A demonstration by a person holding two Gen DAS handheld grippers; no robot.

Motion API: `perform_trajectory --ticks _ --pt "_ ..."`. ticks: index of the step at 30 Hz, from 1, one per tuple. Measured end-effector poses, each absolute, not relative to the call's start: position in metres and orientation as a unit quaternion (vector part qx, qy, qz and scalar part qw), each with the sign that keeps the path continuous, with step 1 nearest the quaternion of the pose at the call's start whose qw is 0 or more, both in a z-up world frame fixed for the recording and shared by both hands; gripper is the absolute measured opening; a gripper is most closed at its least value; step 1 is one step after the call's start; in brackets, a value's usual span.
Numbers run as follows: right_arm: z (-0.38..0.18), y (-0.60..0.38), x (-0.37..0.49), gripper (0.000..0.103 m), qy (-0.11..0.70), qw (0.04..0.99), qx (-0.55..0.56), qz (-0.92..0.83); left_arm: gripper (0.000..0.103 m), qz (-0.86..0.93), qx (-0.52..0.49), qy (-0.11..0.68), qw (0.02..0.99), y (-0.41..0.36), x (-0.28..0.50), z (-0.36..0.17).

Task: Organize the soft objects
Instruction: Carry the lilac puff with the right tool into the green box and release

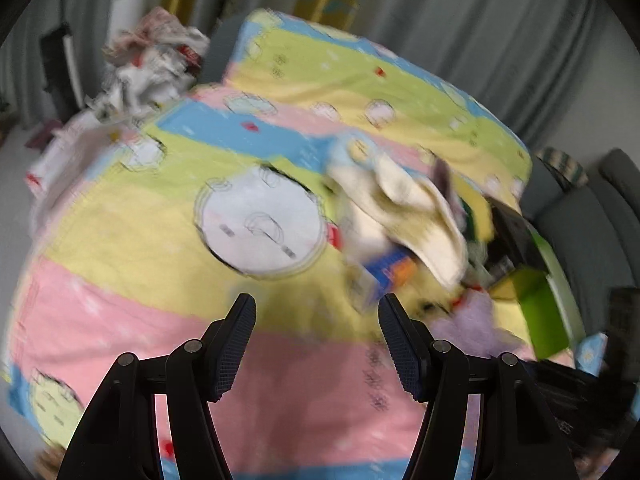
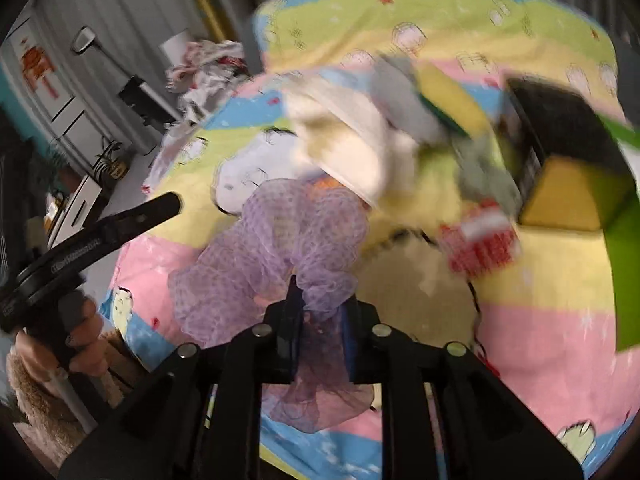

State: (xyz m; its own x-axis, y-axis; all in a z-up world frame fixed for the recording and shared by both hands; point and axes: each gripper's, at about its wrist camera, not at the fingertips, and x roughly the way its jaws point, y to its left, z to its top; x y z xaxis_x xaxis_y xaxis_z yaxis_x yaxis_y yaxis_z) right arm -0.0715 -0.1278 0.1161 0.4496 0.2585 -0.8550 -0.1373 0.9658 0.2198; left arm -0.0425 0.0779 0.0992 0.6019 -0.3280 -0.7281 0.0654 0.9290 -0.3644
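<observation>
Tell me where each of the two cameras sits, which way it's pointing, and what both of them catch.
Left wrist: rides the left gripper, looking down along its open, empty jaws at the striped bedspread.
Right wrist: rides the right gripper, looking down over the bed; its jaws pinch purple mesh fabric. The person's left hand shows at left, holding the other gripper.
Shared: the bedspread, the cream cloth, the green box, the purple mesh.
</observation>
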Motion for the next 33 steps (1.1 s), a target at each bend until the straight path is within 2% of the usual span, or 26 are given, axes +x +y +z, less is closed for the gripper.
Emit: perform_trajectory --ticks 2,4,6,11,15,16,17,18,21,22,24,33 --pt "0.106 -0.137 -0.069 0.032 0.535 0.836 0.059 0.102 0.065 -0.140 -0.165 0.445 0.869 0.062 -0.052 0.092" --pt "0.101 -0.148 -0.067 0.060 0.541 0.833 0.071 0.092 0.065 -0.147 -0.150 0.458 0.863 0.044 -0.061 0.085" --pt "0.103 -0.159 -0.067 0.076 0.532 0.837 0.092 0.095 0.065 -0.160 -0.136 0.463 0.861 0.026 -0.070 0.080" --pt "0.107 -0.175 -0.071 0.076 0.517 0.834 0.143 0.127 0.065 -0.167 -0.115 0.480 0.853 -0.004 -0.085 0.063" --pt "0.088 -0.169 -0.064 0.073 0.544 0.807 0.160 0.166 0.065 -0.171 -0.104 0.491 0.848 -0.021 -0.085 0.047" --pt "0.084 -0.167 -0.062 0.071 0.551 0.801 0.164 0.166 0.057 -0.176 -0.100 0.479 0.854 -0.026 -0.085 0.047" --pt "0.079 -0.165 -0.058 0.062 0.559 0.794 0.168 0.167 0.038 -0.182 -0.097 0.473 0.856 -0.029 -0.086 0.046" --pt "0.072 -0.163 -0.055 0.053 0.567 0.788 0.170 0.171 0.033 -0.189 -0.099 0.476 0.853 -0.034 -0.084 0.044" --pt "0.060 -0.163 -0.048 0.038 0.579 0.773 0.191 0.176 0.026 -0.200 -0.104 0.475 0.851 -0.042 -0.078 0.042" --pt "0.059 -0.165 -0.046 0.033 0.575 0.772 0.204 0.179 0.025 -0.199 -0.096 0.471 0.854 -0.046 -0.078 0.043" --pt "0.068 -0.169 -0.048 0.029 0.565 0.778 0.211 0.176 0.025 -0.203 -0.088 0.459 0.860 -0.051 -0.078 0.050" --pt "0.138 -0.211 -0.072 0.028 0.453 0.858 0.210 0.119 0.025 -0.277 -0.069 0.365 0.886 -0.105 -0.076 0.104"
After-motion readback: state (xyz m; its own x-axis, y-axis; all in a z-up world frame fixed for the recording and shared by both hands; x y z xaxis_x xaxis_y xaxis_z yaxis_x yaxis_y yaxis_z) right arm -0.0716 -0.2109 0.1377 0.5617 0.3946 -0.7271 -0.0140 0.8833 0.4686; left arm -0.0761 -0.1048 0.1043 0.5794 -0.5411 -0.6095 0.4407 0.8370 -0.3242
